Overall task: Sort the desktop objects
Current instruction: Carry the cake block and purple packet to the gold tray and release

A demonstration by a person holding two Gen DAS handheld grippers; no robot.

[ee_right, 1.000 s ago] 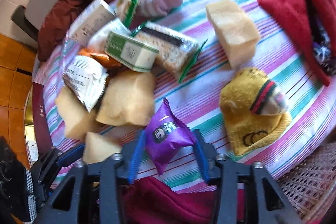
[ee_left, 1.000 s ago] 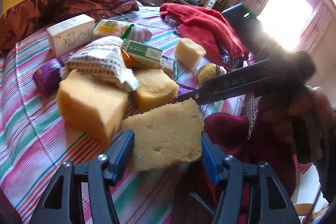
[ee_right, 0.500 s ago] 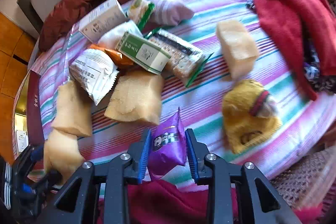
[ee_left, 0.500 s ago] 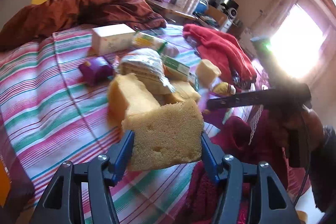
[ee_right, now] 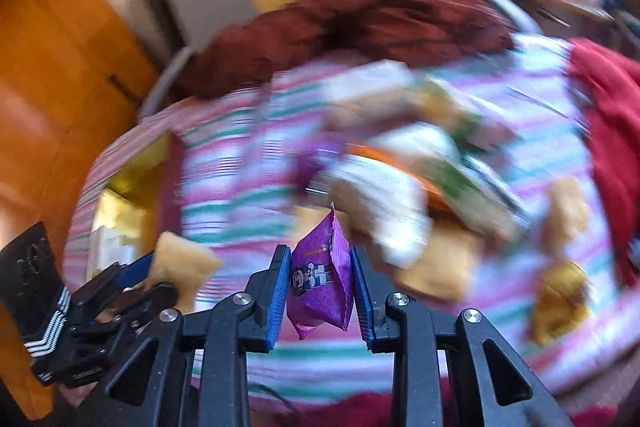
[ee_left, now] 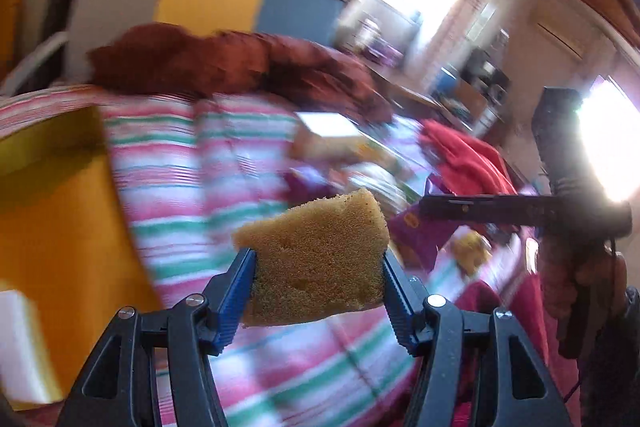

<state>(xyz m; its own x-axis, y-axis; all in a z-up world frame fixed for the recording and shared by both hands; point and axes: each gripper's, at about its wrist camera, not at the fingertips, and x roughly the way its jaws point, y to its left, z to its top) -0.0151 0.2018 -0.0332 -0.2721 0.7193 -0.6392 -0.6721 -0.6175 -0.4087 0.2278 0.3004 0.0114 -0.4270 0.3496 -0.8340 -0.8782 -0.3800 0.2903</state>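
My left gripper (ee_left: 316, 267) is shut on a yellow sponge block (ee_left: 320, 247) and holds it in the air above the striped tablecloth (ee_left: 192, 163). My right gripper (ee_right: 319, 255) is shut on a purple snack packet (ee_right: 320, 283), squeezed thin between the blue pads and lifted off the table. In the right wrist view the left gripper (ee_right: 160, 279) shows at the lower left with its sponge (ee_right: 180, 267). In the left wrist view the right gripper's dark body (ee_left: 500, 205) reaches in from the right with the purple packet (ee_left: 416, 227).
An open box with a gold lining (ee_right: 120, 195) sits at the table's left edge. A blurred pile of packets, boxes and sponges (ee_right: 400, 187) fills the middle. A dark red jacket (ee_right: 360, 27) lies at the back and a red cloth (ee_right: 608, 115) at the right. A yellow sock (ee_right: 560, 295) is near the front right.
The right gripper closed on the purple packet and raised it. Both grippers swung left toward the gold-lined box, and the views are now blurred by motion.
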